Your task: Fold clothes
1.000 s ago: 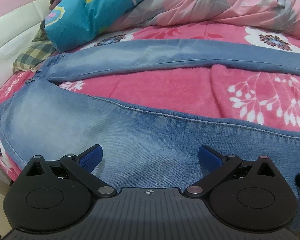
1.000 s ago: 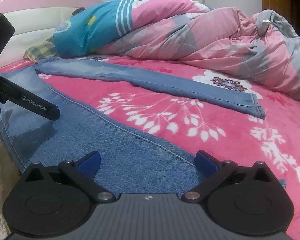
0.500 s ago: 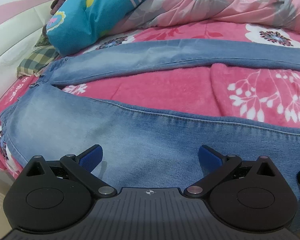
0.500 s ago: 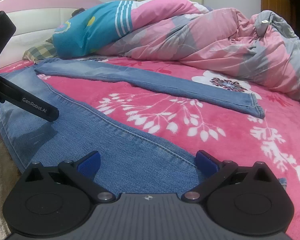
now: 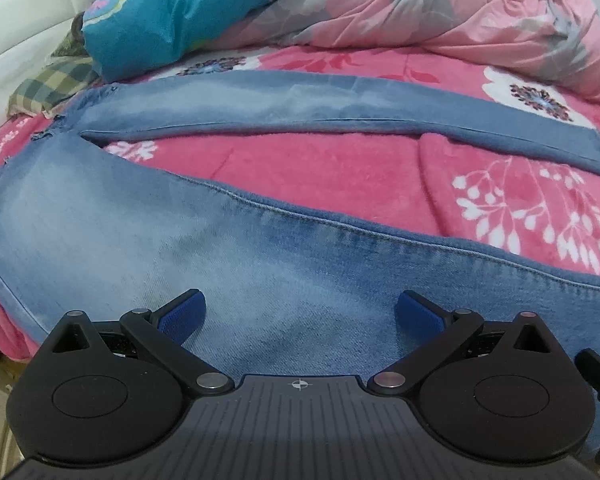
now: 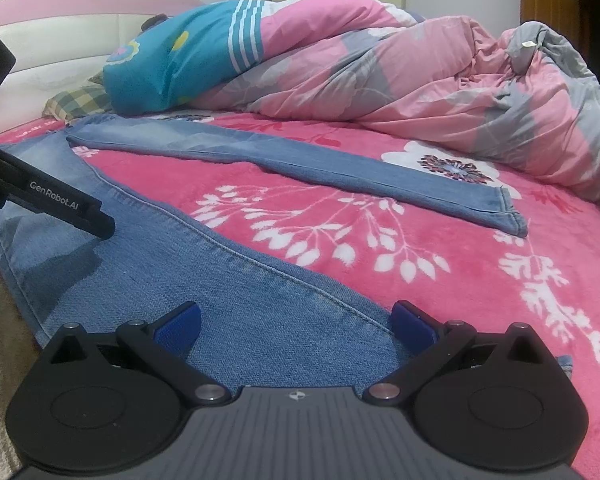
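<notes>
Bed (image 6: 440, 248): pink floral fleece blanket across the whole surface; it carries everything listed below; soft underlay, so expect denim to drag on the pile rather than slide.

Duvet (image 6: 420, 92): pink and grey, heaped along the far side with a turquoise striped pillow (image 6: 172, 64) beside it; keep any fold short of this heap.

Jeans (image 5: 148, 240): light-washed blue denim, lying flat and spread on the bed, the two legs parted in a V with blanket showing between; near leg (image 6: 228, 280) runs under both tools along the bed's edge, far leg (image 6: 300, 160) ends in a hem (image 6: 508, 212) near the duvet; no fold is visible in them.

Left gripper (image 5: 300, 312): fingers spread wide, nothing between them; poised low over the thigh of the near leg; its arm shows in the right wrist view (image 6: 56, 204).

Right gripper (image 6: 296, 320): fingers likewise parted and empty; poised over the near leg further toward its hem.

Handling note, as a judgement: if you mean to lay leg on leg, pinch the near leg's outer seam at both stations, both layers together; lift level, carry across to the far leg, match inseams and hems; smooth before letting go, since stiff denim holds any trapped crease.
</notes>
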`<state>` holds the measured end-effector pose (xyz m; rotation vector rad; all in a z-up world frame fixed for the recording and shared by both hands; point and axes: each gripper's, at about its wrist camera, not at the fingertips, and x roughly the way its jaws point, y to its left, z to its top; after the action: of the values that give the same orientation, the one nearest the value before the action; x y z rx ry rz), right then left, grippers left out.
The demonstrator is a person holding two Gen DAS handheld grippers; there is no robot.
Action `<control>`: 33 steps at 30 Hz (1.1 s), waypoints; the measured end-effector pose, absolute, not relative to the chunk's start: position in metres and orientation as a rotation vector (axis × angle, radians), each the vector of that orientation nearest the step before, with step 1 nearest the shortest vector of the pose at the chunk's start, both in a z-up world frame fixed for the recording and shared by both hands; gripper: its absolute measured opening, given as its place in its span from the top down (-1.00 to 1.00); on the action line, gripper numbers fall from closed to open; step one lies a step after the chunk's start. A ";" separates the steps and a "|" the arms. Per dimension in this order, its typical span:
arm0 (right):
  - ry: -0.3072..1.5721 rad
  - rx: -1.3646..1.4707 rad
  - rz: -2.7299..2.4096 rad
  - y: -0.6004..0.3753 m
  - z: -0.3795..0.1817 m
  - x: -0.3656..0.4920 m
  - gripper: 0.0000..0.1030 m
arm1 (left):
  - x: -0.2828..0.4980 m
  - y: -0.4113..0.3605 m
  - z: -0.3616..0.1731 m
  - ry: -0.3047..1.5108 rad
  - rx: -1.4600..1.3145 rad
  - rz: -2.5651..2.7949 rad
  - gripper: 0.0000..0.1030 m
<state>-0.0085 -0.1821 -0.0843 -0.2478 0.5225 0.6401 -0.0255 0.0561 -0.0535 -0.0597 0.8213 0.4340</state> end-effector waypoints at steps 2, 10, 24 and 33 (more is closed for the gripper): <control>0.522 -0.248 0.637 -0.181 -0.085 -0.010 -1.00 | -0.026 0.057 -0.054 0.820 -0.066 0.431 -1.00; 0.520 -0.248 0.634 -0.181 -0.085 -0.011 -1.00 | -0.028 0.061 -0.056 0.813 -0.090 0.418 -1.00; 0.516 -0.248 0.632 -0.182 -0.085 -0.011 -1.00 | -0.029 0.060 -0.056 0.804 -0.078 0.414 -1.00; 0.515 -0.247 0.629 -0.181 -0.085 -0.012 -1.00 | -0.030 0.060 -0.055 0.789 -0.053 0.404 -1.00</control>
<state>-0.0116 -0.1813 -0.0851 -0.2467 0.5150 0.6286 -0.0299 0.0596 -0.0548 -0.0534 0.7890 0.4040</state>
